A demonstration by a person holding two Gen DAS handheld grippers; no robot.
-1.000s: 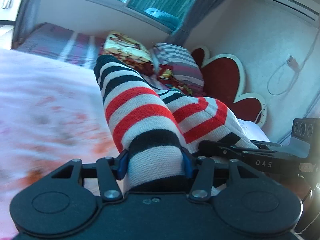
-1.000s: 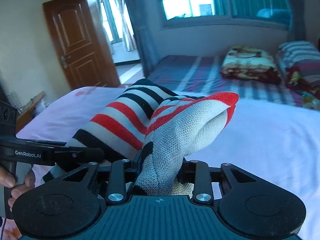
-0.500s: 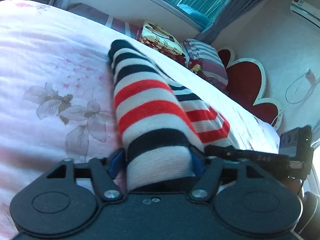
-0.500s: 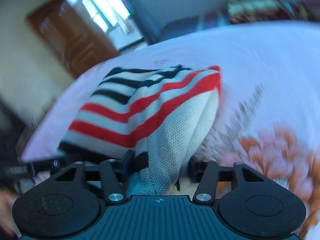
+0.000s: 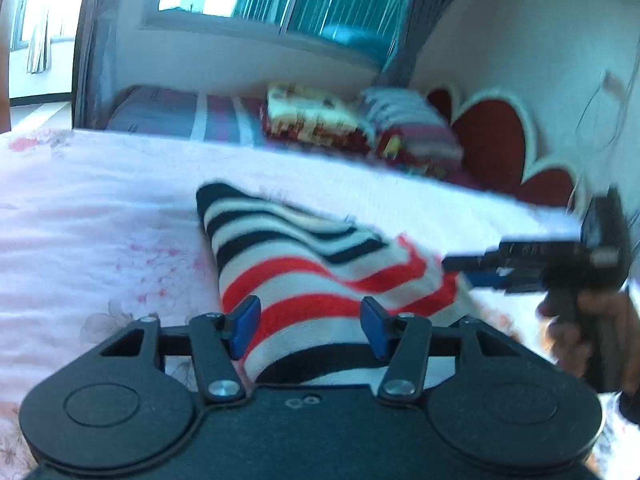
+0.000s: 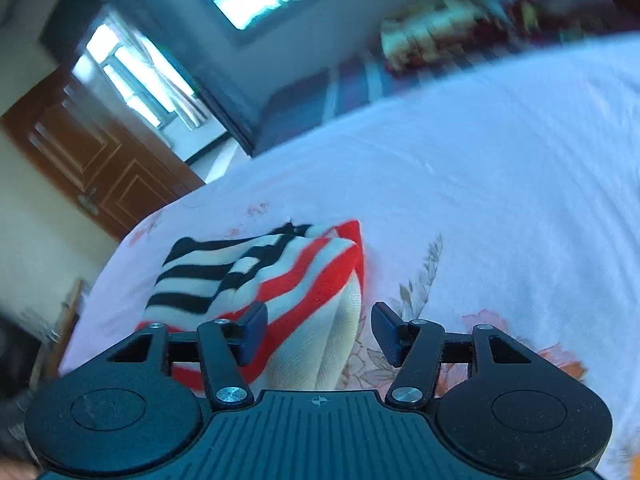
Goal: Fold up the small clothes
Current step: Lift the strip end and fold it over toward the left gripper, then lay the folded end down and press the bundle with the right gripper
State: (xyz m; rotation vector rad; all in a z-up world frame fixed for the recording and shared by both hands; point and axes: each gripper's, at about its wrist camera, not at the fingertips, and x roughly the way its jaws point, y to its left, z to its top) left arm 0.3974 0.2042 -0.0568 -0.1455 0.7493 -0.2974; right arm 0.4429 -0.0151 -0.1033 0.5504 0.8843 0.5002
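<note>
The striped knit garment, folded, lies on the floral bedspread. The left gripper straddles its near edge, jaws closing with pads clear of the cloth. The right gripper is opening, the fabric's corner between its spread pads, untouched.

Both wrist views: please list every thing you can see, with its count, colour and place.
striped knit garment: one, black, white and red, lying on the bedsheet
bedsheet: one, pale pink with flowers, covering the near bed
folded blankets: blurred, count unclear, multicoloured, at the far bed
headboard: one, red hearts, against the wall
door: one, brown, by the wall
left gripper: closing, garment between its blue pads
right gripper: opening, one pad on garment
hand: one, holding the right gripper
</note>
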